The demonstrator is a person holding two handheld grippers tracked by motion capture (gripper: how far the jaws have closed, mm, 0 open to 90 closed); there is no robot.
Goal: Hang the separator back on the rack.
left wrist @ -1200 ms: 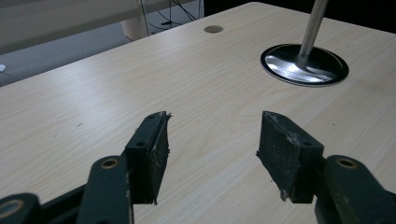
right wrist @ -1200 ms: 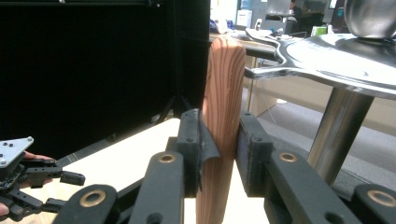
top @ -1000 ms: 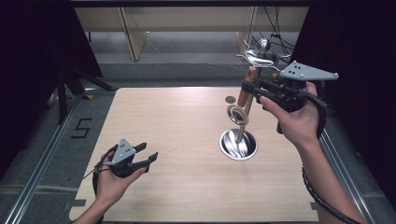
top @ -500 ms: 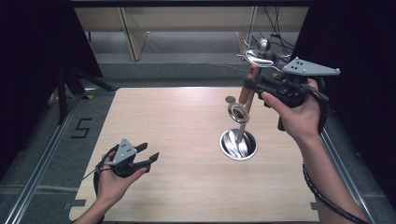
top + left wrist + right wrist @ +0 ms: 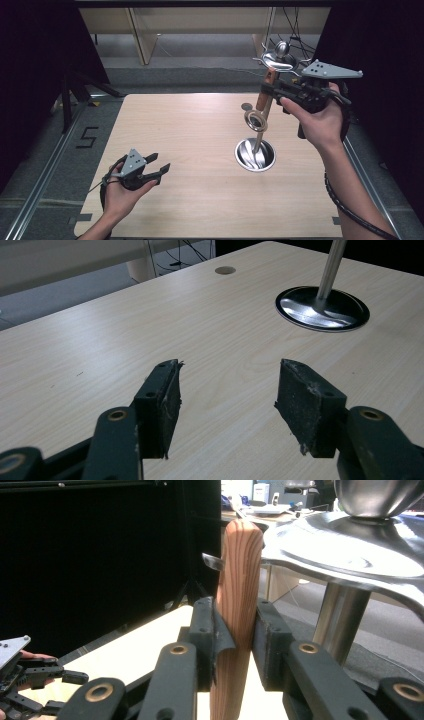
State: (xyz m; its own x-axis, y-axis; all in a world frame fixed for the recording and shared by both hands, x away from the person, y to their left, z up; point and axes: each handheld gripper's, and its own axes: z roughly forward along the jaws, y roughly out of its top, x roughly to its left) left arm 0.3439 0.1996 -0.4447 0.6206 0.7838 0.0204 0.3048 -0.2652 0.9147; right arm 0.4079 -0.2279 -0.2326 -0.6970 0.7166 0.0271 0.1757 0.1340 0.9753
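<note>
One wooden-handled utensil with a metal ring end (image 5: 260, 112) | pinched at its handle between the right gripper (image 5: 270, 90) jaws, hanging beside the shiny steel stand with round base (image 5: 255, 154) at the table's (image 5: 190, 135) right side | no containers holding anything | two grippers total, left gripper (image 5: 157, 167) spread wide, empty, low near the table's front left

handle (image 5: 239, 605): bottom end cut off by the right gripper view's lower edge; the part between the pads is covered
stand post (image 5: 331, 267): top cut off by the left gripper view's upper edge
stand top (image 5: 350, 545): cropped at top and right edges
ring (image 5: 256, 121): too small to tell what it is
</note>
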